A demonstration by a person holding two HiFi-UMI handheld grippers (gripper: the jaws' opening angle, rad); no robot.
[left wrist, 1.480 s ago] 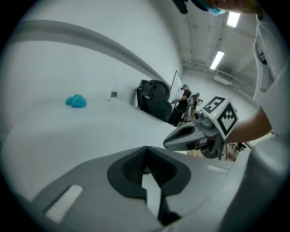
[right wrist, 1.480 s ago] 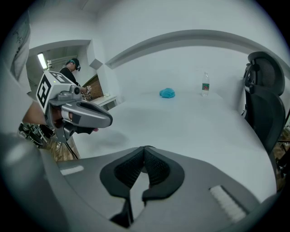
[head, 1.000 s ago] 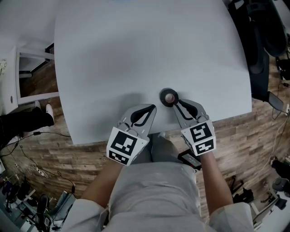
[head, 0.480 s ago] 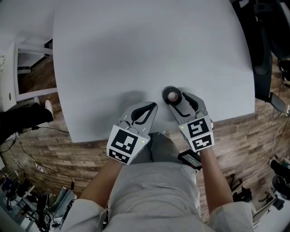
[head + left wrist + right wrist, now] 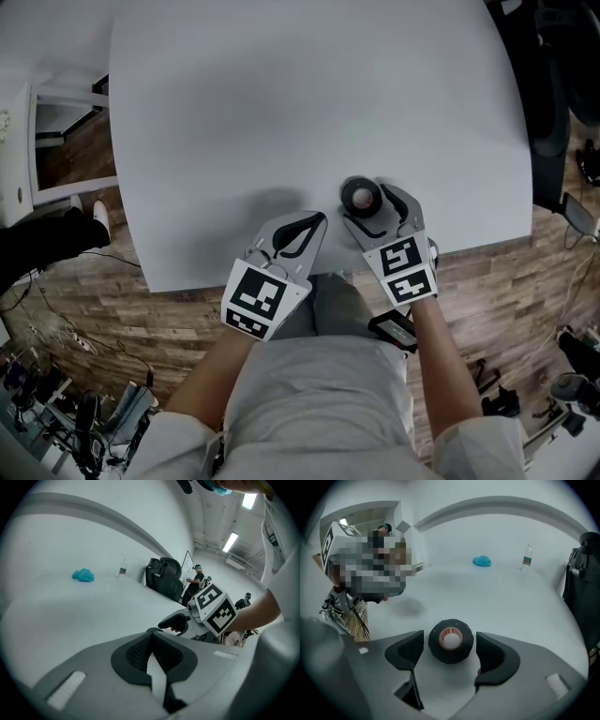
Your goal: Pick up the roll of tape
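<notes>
My left claw (image 5: pixel 314 221) is pressed together with nothing in it, by the near edge of the big white surface (image 5: pixel 281 112). My right claw (image 5: pixel 369 195) is opening around the small black roll of tape (image 5: pixel 451 641), which lies flat there, untouched.

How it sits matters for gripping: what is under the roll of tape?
The white table, seen through the core of the roll of tape. Its black ring covers the rest.
</notes>
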